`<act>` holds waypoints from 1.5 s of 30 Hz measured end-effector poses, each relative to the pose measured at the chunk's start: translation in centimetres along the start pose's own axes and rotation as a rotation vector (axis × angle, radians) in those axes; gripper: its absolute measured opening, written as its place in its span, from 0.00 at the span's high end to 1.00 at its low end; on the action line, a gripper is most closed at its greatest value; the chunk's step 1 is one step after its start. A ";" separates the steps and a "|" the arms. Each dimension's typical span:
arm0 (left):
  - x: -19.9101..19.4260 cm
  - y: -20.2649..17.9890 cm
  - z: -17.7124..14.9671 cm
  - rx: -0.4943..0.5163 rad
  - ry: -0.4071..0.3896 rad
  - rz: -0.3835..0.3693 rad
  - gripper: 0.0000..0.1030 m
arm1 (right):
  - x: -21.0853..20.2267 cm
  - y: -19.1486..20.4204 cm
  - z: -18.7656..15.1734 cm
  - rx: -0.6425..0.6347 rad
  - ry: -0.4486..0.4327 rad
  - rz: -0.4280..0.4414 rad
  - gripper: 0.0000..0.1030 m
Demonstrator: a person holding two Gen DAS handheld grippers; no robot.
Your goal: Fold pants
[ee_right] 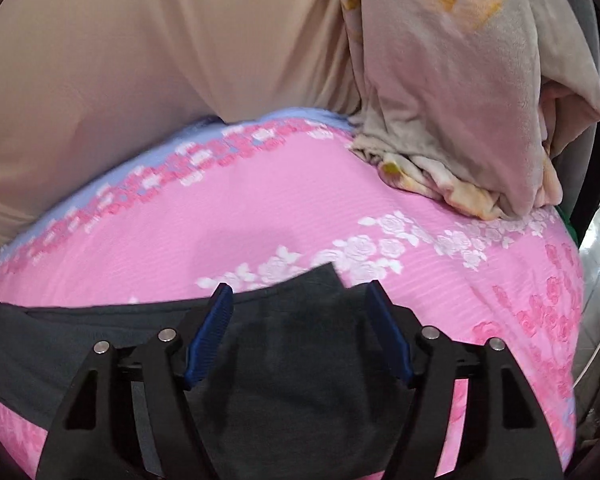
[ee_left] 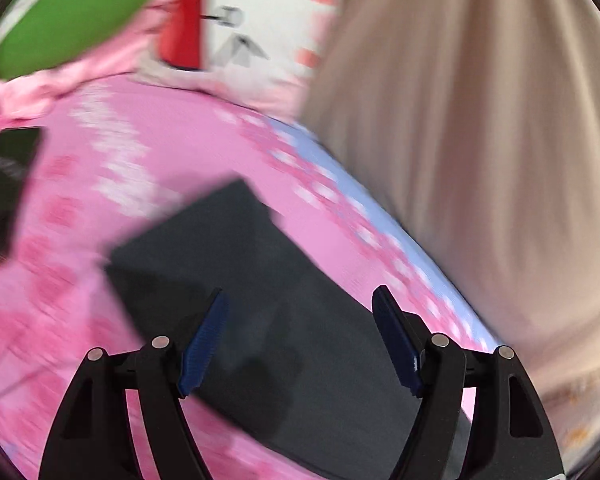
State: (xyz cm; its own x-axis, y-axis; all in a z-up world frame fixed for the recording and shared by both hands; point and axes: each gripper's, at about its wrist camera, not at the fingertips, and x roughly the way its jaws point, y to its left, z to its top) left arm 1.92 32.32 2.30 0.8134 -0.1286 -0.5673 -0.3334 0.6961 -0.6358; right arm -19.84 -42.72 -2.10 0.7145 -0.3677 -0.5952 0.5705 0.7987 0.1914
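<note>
Both hand-held grippers, left [ee_left: 300, 344] and right [ee_right: 300, 340], hung spread above the dark pants [ee_left: 236, 288]; soft, limp, light cloth, probably best pinched at a corner.

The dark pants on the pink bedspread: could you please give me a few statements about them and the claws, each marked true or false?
1. The left claw stands open. True.
2. The right claw is clamped shut on the dark pants. False: it is open, above the fabric.
3. The pants lie on a pink floral bedspread. True.
4. A folded floral blanket covers the pants. False: it sits apart, at the bed's far edge.
</note>
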 end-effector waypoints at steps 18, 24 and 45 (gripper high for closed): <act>0.3 8.1 2.3 -0.037 -0.055 0.094 0.92 | -1.0 9.7 -4.1 0.011 0.004 0.186 0.33; 0.5 9.0 0.7 -0.120 -0.026 0.140 0.85 | -1.9 5.2 -1.9 -0.010 -0.034 0.030 0.33; 6.9 -1.7 -5.7 0.131 0.036 0.138 0.46 | 5.3 -3.6 2.7 -0.120 0.134 -0.090 0.87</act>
State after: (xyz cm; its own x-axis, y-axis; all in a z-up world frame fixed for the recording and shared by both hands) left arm 5.39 26.22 -3.59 0.7459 -0.0485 -0.6643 -0.3741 0.7947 -0.4781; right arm -17.06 -48.84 -3.82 0.5980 -0.3796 -0.7059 0.5712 0.8196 0.0432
